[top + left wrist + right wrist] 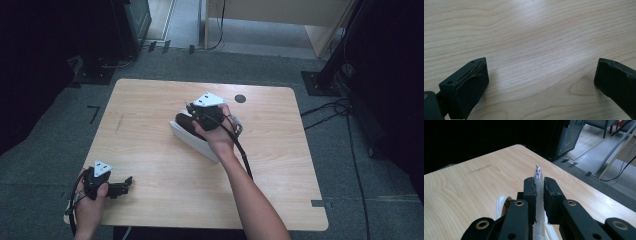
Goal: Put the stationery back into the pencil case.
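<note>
Thing in hand: a slim clear-plastic pen with a frosted barrel (538, 195), its see-through tip poking out past my jaws in the right gripper view.
Where it is: held in the air above the light wooden table (150, 150), right over a white open box (192, 140) that has something dark brown inside; I can't tell what that dark thing is.
Right tongs: my right gripper (538, 185) is pinched narrow on the pen's barrel, one pad on each side, with the pen running lengthwise between them.
Left tongs: my left gripper (541, 75) sits low at the table's near left corner, jaws spread wide, nothing between them but bare wood.
How it should handle: I judge it very light and stiff, but smooth and round, so it could swivel or slide out lengthwise.
Where to hold: mid-barrel, as now; the tip looks delicate, so I'd keep off it.
Box: a white rim (500, 203) shows just below my jaws.
</note>
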Tool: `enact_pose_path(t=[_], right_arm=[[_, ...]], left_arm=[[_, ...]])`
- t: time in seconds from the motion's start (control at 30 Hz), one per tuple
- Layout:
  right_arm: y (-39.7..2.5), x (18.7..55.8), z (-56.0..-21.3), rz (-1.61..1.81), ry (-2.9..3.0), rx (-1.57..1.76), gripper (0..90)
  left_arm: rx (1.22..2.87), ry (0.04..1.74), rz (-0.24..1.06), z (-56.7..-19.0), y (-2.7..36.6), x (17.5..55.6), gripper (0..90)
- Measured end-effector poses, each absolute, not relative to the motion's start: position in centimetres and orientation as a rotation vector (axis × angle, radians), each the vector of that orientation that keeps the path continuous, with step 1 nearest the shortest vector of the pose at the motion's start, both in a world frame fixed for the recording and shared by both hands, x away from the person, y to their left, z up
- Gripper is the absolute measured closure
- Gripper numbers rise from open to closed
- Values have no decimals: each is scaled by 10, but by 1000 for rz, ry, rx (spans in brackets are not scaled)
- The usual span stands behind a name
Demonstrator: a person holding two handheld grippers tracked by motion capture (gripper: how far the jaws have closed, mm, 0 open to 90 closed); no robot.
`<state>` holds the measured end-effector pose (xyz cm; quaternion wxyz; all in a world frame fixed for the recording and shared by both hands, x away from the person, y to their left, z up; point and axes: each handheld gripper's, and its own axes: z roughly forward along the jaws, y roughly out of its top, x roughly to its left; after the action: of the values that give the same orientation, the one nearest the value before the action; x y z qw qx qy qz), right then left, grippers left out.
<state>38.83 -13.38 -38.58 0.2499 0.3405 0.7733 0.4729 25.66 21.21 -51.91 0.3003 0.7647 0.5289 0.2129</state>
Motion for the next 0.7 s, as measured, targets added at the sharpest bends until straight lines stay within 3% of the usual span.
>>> enact_pose_path(t=[0.7], right_arm=[[-138, 381, -397, 1271, 2163, 872, 810]], left_arm=[[2032, 1403, 564, -519, 212, 257, 0]])
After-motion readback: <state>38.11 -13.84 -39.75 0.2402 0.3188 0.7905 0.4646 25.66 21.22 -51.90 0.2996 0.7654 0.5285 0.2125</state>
